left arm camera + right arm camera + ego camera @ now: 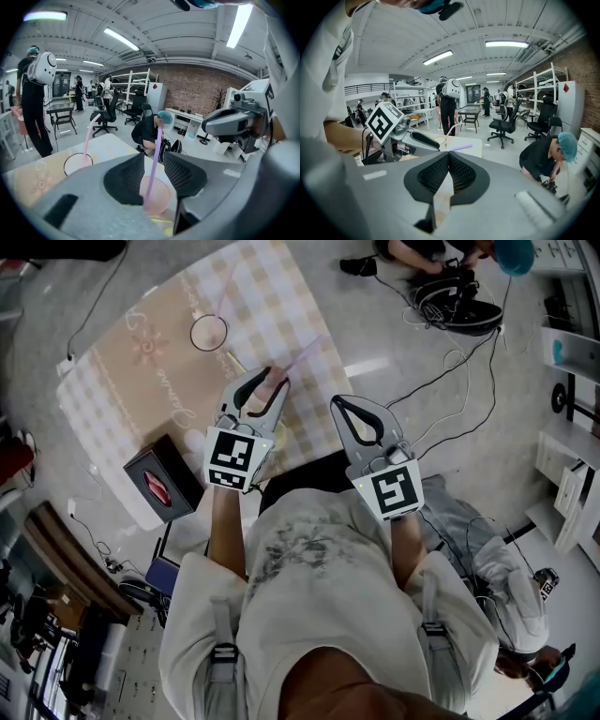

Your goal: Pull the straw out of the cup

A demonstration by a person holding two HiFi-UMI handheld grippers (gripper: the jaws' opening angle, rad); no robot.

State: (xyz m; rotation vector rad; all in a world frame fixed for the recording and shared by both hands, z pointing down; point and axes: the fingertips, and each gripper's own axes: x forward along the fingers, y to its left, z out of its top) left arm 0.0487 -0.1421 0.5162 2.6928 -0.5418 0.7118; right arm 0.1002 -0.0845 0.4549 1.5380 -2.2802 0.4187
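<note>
A purple straw (154,159) stands tilted in a pinkish cup (157,194) on the checked tablecloth. My left gripper (153,157) reaches over the cup with the straw in the gap between its jaws; the pads stand apart and do not press on it. In the head view the purple straw (305,351) slants up past the left gripper (275,378), which hides most of the cup. My right gripper (336,400) hovers at the table's near edge, to the right, shut and empty; its tips (449,155) meet.
A second glass (208,332) with a pink straw (89,136) stands farther back on the table (122,362). A black box (161,482) sits at the near left corner. Cables (450,362) and a crouching person are on the floor beyond the table's right edge.
</note>
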